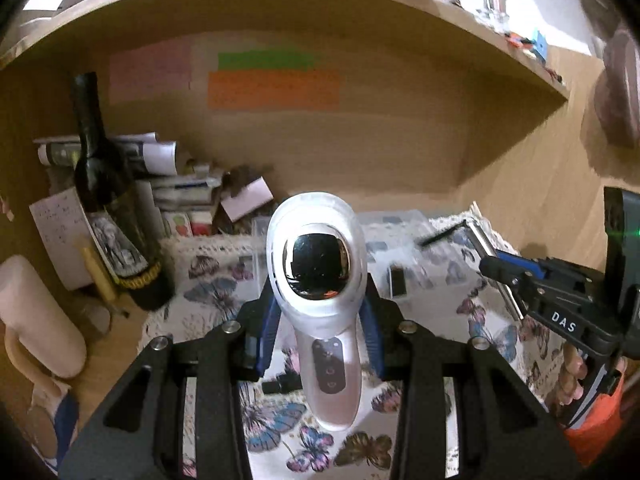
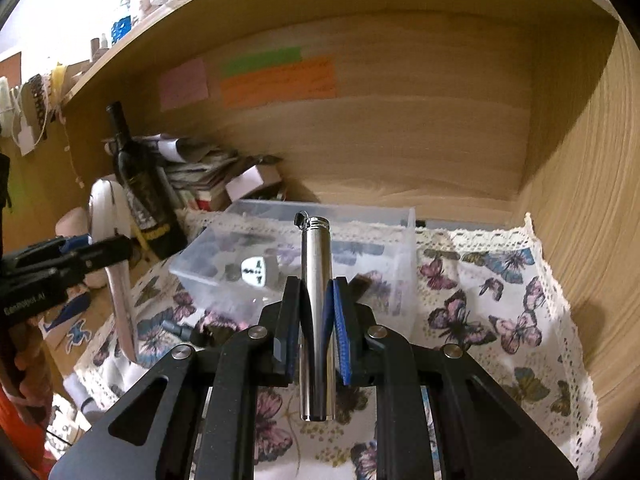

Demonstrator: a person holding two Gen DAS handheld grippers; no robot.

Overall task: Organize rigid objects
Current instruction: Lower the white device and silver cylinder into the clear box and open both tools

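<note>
Left gripper (image 1: 320, 336): clenched on a white handheld device (image 1: 320, 280), pads on its narrow neck below the broad head; the chrome-ringed dark window faces the camera, the button strip runs back toward 6 o'clock.
Right gripper (image 2: 318, 320): clamped on a steel cylinder (image 2: 316, 308), held about mid-length, threaded cap and small loop pointing to 12 o'clock.
Where they are: both held in the air over the butterfly cloth (image 2: 500, 312), inside a wooden alcove.
Bin: a clear plastic box (image 2: 320, 216) sits at 12 o'clock past the cylinder's tip, a white die (image 2: 256, 270) and small dark pieces inside; likely the drop spot.
Device handling: rigid, smooth glossy plastic, probably light but top-heavy; the neck is the sensible hold, clear of the window, which may scratch.
Cylinder handling: stiff polished metal, slippery and prone to sliding lengthwise; a centred grip suits it.
Nearby: dark wine bottle (image 1: 108, 200) at 9 o'clock, well apart.
</note>
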